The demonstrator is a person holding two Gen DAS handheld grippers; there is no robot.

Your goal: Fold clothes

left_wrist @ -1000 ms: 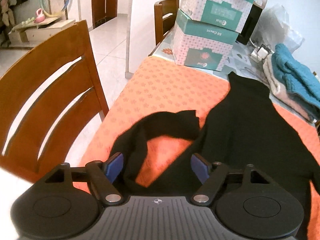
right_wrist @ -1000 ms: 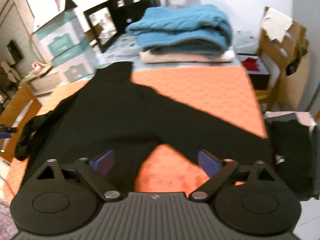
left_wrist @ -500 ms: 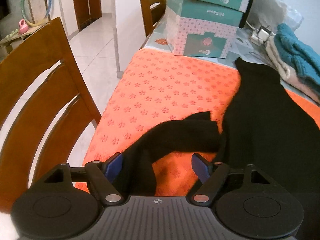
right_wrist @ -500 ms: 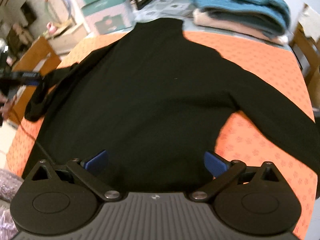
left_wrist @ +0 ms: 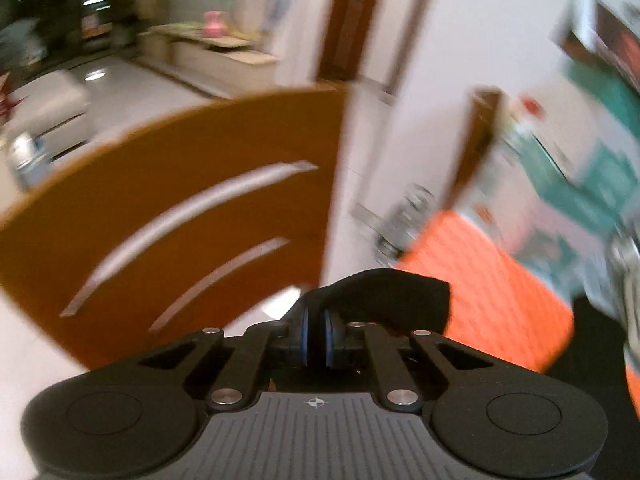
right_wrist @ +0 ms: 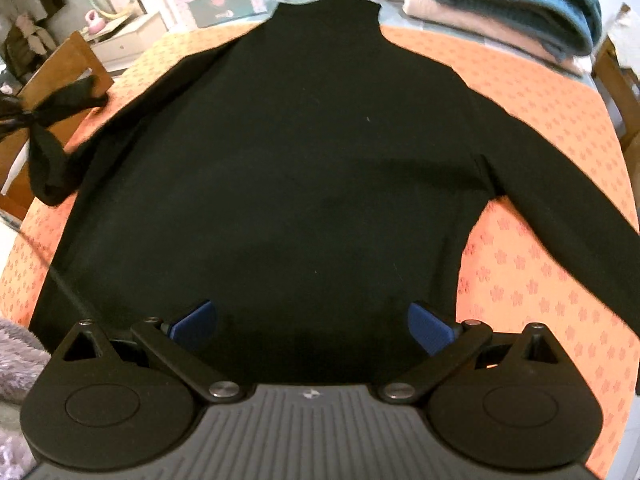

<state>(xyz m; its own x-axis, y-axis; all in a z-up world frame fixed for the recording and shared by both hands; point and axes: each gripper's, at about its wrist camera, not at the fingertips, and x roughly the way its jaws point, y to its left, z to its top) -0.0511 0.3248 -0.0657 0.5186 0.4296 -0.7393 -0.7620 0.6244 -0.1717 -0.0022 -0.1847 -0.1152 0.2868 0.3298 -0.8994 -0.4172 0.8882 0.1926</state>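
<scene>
**Q:** Where does the black sweater lie, and how much of it is folded?

**A:** The black sweater (right_wrist: 304,168) lies spread flat on the orange mat (right_wrist: 532,280) that covers the tabletop, collar pointing away from me, body open to its full width. I see no fold in the body. The sleeve on my right (right_wrist: 560,200) runs out straight across the mat, away from the sweater's body. The sleeve on my left (right_wrist: 60,128) is lifted off the mat beside the sweater's left shoulder, its end hanging in a loop over the mat's edge.

**Q:** What are your two tools doing?

**A:** My left gripper (left_wrist: 316,336) has its jaws pressed together on the cuff end of that left sleeve; black cloth (left_wrist: 384,292) bunches out just past them. That view is smeared by motion, so I cannot say which way the sleeve is travelling. My right gripper (right_wrist: 312,320) hovers over the sweater's hem with its jaws wide apart, holding nothing.

**Q:** So how far along is the folding?

**A:** By my judgement, little shows as folded: both sleeves lie outside the body and the body is at full length. What appears left is bringing each sleeve across the sweater's body and then doubling the body over. Beyond the sweater's collar, a stack of folded knits (right_wrist: 500,4), teal above pale pink, sits on the tabletop; whether this recording put them there I cannot tell.
</scene>
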